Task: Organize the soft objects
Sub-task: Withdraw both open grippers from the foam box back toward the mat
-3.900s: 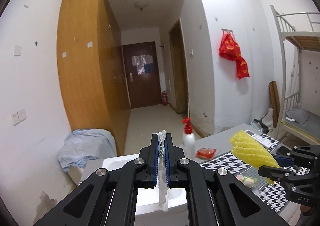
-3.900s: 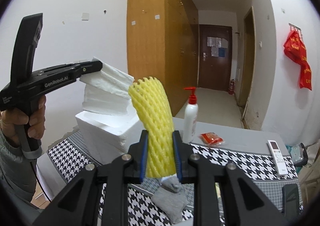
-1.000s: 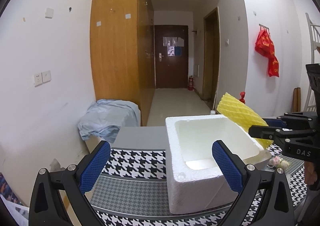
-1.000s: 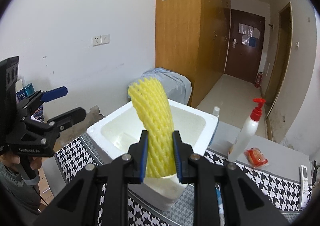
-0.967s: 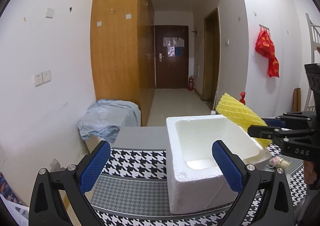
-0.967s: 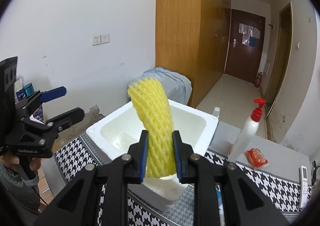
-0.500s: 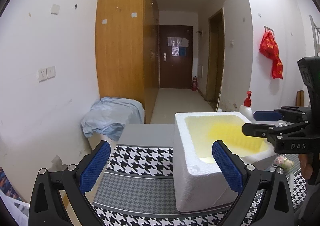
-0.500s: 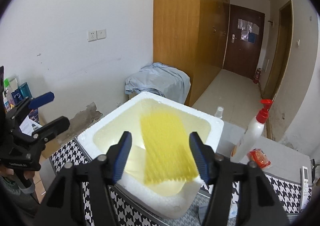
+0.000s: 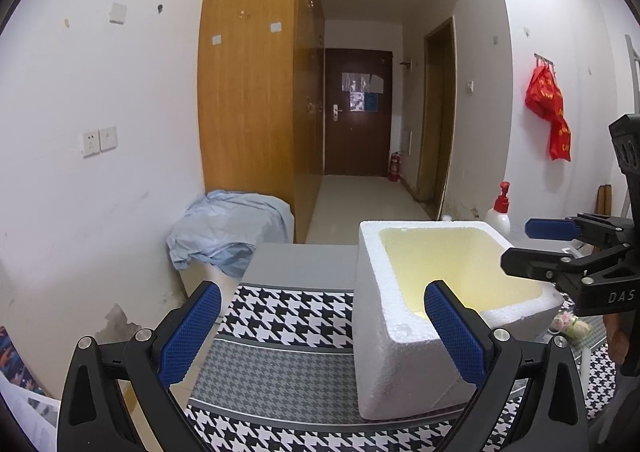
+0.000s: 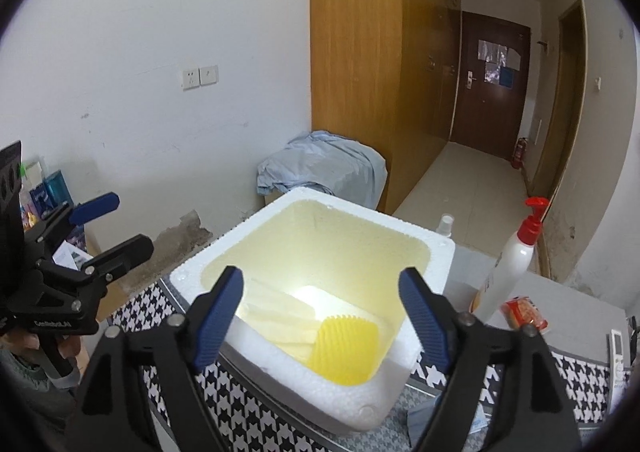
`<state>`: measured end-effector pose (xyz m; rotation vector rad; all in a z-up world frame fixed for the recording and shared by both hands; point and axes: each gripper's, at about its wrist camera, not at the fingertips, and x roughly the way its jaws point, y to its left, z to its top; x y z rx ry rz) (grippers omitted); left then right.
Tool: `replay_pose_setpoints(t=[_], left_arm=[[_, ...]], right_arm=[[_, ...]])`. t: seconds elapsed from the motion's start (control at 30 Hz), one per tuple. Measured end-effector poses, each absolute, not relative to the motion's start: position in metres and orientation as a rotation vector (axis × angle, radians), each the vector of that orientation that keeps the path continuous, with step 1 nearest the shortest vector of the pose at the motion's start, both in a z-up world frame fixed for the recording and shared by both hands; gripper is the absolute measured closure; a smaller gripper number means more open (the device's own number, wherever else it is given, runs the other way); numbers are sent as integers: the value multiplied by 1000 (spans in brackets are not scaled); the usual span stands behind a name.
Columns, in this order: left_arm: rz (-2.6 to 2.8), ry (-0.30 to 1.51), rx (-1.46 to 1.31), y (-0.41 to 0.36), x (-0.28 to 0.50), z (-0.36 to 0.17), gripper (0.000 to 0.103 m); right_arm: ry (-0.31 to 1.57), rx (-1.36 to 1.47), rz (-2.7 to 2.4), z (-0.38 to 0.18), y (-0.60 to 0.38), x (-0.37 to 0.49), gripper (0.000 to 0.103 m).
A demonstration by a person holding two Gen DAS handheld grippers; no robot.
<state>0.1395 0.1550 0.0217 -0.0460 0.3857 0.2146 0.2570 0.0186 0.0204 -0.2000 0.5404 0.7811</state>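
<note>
On the bench point(image 10: 568, 304), over its houndstooth cloth point(image 9: 288, 322), the white foam box point(image 10: 320, 396) stands open at the top. Inside it, at the bottom, the yellow foam net point(image 10: 346, 348) lies flat against the near right corner, next to a folded white tissue point(image 10: 280, 316) toward the left wall of the box. Both soft items sit below the rim; whether they touch each other is not clear.

Your right gripper point(image 10: 320, 304) hangs above the box mouth, tilted down into it. Its blue fingers point(image 10: 218, 316) are spread wide and opening further; nothing is between them, and the net is well below, free of the pads. In the left wrist view the same gripper point(image 9: 536, 244) shows from the side, over the box's far right edge.

Your left gripper point(image 9: 320, 332) is level with the box's near left side, fingers point(image 9: 188, 332) spread wide, empty. The right finger overlaps the box's near wall in the picture; contact cannot be confirmed. In the right wrist view your left hand point(image 10: 44, 344) is on its handle.

Beside the box, on the right: a white pump bottle point(image 10: 508, 272) with a red top, upright, and a small red packet point(image 10: 526, 314) lying just in front of it. A white remote point(image 10: 618, 352) lies at the far right edge. A blue-grey cloth heap point(image 9: 228, 228) sits behind the bench by the wooden wardrobe point(image 9: 248, 92).
</note>
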Motion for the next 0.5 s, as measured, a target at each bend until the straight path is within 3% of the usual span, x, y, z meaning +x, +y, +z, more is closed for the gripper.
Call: replay_pose_setpoints(t=[0.1, 0.5], left_arm=[[219, 381, -49, 155, 135, 22, 1], [208, 372, -44, 140, 122, 22, 1]], right_arm=[[528, -200, 787, 20, 16, 252, 4], [492, -219, 789, 20, 3, 228, 1]])
